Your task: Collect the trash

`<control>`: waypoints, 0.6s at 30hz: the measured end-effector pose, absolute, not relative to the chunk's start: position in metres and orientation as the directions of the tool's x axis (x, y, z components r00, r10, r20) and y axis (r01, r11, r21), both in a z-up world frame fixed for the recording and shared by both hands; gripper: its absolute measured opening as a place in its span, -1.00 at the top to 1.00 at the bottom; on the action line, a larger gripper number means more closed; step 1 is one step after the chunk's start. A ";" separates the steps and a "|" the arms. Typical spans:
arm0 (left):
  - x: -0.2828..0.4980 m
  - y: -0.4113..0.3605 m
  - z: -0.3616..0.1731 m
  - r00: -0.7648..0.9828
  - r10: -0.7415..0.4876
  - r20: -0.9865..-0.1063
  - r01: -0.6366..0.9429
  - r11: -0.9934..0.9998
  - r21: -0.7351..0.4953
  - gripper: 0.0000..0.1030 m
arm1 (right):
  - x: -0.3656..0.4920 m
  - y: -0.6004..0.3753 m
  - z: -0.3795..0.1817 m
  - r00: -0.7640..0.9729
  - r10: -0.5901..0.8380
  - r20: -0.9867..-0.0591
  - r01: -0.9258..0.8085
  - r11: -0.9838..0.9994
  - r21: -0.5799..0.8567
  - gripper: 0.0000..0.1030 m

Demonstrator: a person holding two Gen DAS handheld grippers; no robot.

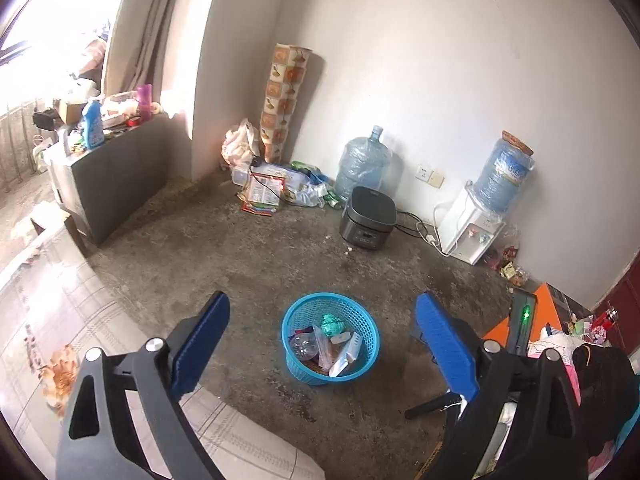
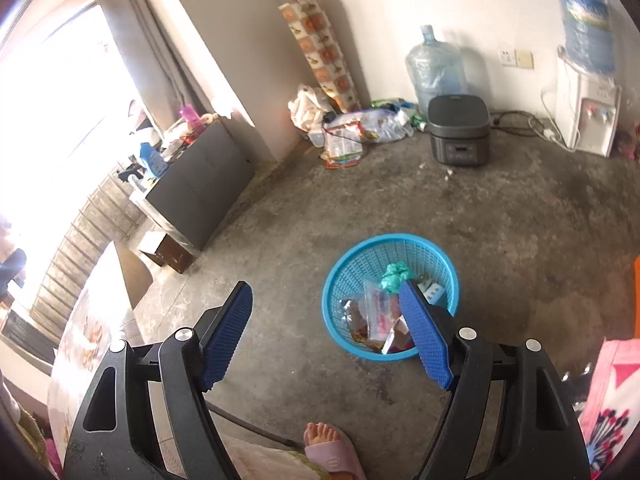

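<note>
From the left wrist view, the left claw stands wide with nothing between its blue pads, pointing down at the blue basket on the concrete floor. The basket sits between the pads in this view but well below them. Inside it lie a crumpled green wad, a clear plastic bottle, clear bags and a white packet. Against the far wall a heap of wrappers and bags lies in the corner, near a water jug, a dark rice cooker and a water dispenser. A patterned bed cover fills the lower left.

From the right wrist view, the right claw is also spread wide and empty. Its right pad overlaps the basket in the picture, yet it hangs above it rather than touching. The same green wad and bags show inside. A foot in a pink slipper stands at the bottom edge.

I judge a drop into the basket is finished, both claws free. The next move calls for finding another piece, likely that corner heap, and closing on one item.
</note>
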State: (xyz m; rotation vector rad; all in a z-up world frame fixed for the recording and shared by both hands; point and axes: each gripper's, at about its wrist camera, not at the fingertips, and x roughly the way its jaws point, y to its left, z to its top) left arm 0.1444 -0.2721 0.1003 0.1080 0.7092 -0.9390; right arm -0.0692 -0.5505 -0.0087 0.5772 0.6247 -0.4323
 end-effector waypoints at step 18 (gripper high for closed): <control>0.041 -0.043 0.072 0.783 -0.207 -0.587 0.227 0.973 -0.041 -0.90 | -0.093 -0.343 0.085 0.905 -0.125 -0.407 0.132 0.991 -0.012 -0.85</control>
